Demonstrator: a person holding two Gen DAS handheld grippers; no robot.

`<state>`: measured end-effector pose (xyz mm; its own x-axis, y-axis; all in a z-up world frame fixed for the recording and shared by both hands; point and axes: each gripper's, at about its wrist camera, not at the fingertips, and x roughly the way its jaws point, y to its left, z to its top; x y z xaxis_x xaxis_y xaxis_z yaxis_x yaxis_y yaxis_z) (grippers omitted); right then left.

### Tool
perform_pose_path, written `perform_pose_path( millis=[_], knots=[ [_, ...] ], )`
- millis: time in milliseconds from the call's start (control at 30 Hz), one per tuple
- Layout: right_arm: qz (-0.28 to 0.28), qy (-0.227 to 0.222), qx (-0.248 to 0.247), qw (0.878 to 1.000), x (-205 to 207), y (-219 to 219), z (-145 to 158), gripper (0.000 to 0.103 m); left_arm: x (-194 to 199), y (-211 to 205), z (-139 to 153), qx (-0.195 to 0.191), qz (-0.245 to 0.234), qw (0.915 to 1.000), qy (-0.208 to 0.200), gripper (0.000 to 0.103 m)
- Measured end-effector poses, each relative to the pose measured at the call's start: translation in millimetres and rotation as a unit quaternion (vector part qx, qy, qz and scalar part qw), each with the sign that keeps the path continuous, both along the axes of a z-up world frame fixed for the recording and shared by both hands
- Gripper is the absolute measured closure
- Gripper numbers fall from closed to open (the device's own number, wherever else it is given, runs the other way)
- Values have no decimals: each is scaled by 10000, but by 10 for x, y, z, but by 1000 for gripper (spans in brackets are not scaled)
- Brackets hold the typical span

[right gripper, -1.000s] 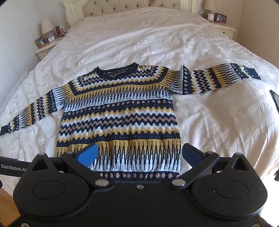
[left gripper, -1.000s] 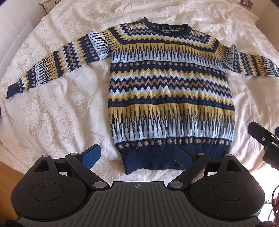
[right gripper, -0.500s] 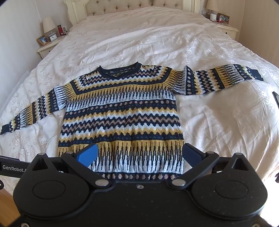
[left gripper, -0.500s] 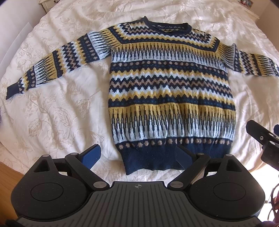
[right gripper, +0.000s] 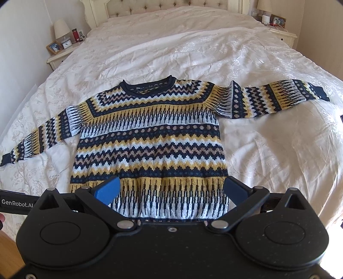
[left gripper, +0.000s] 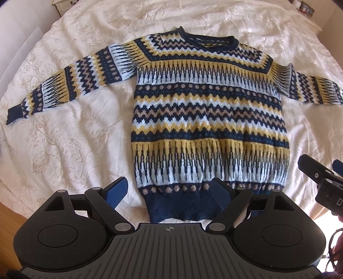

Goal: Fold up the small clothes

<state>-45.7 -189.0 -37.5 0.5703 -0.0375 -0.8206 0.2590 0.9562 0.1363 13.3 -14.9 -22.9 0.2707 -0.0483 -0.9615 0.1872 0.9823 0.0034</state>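
Left wrist view: sweater flat on bed, looks soft, floppy knit. Left gripper and right gripper both spread wide, empty; best grab hem corners or cuffs.

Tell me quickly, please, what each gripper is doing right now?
Left gripper: open, holding nothing, above the sweater hem.
Right gripper: open, holding nothing, over the sweater's lower part.

Home bedroom — bed, tufted headboard, nightstands
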Motion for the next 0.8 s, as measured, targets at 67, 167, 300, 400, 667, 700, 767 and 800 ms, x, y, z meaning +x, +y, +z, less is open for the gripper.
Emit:
perform_pose_path(
  millis=[67, 167, 300, 400, 667, 700, 767, 800],
  knots=[
    [-118, -27, 56, 9999, 35, -70, -14, 1, 56, -41, 12, -1, 61, 10000, -24, 19],
    [-306, 42, 73, 9995, 107, -222, -46, 1, 139, -99, 12, 26, 146, 9999, -18, 19],
    [-144, 79, 43, 9999, 233, -493, -84, 1, 237, -221, 19, 62, 149, 9997, -167, 19],
    [-89, 112, -156, 9998, 346, -734, -97, 7, 308, -356, 65, -4, 122, 9984, -552, 19],
    [-242, 339, -476, 9980, 762, -1655, -229, 13, 647, -844, 96, -61, 195, 9979, -623, 19],
    [-246, 374, -458, 9979, 815, -1785, -243, 13, 687, -897, 93, -87, 200, 9979, -613, 19],
    [-290, 406, -448, 9978, 919, -2067, -265, 13, 753, -1013, 100, -72, 233, 9975, -658, 19],
    [-324, 404, -454, 9976, 967, -2214, -276, 13, 779, -1065, 110, -61, 255, 9972, -702, 19]
  ],
)
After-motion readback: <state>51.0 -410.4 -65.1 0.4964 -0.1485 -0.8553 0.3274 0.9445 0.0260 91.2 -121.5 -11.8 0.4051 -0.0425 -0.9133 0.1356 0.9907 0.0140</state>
